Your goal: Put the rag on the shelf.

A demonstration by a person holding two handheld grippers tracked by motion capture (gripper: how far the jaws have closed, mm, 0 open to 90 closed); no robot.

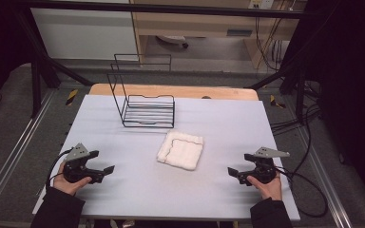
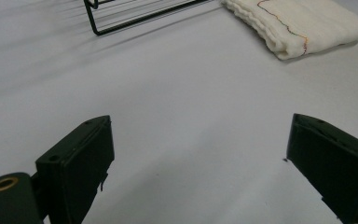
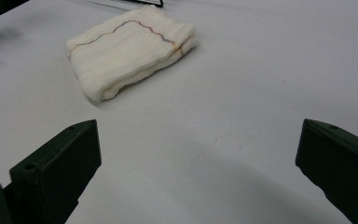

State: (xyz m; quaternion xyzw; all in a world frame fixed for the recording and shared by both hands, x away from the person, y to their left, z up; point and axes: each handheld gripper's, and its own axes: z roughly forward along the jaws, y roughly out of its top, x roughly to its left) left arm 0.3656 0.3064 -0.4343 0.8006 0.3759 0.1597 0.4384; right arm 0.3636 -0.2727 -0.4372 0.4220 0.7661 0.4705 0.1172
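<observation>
Though folded — soft ribbed towel [image 1: 180, 150]

— Item one?
— Folded towel [image 1: 180, 150], white, ribbed weave, with a thin coloured stitch line wandering across its top face. Lies flat near the middle of the table [image 1: 123, 190], turned slightly askew to the edges, folded layers showing along one side.
— Item two?
— Wire rack [image 1: 145, 107], black, empty, standing upright toward the far edge, left of centre. Tall back frame, low barred base. Near the towel, not touching it.
</observation>
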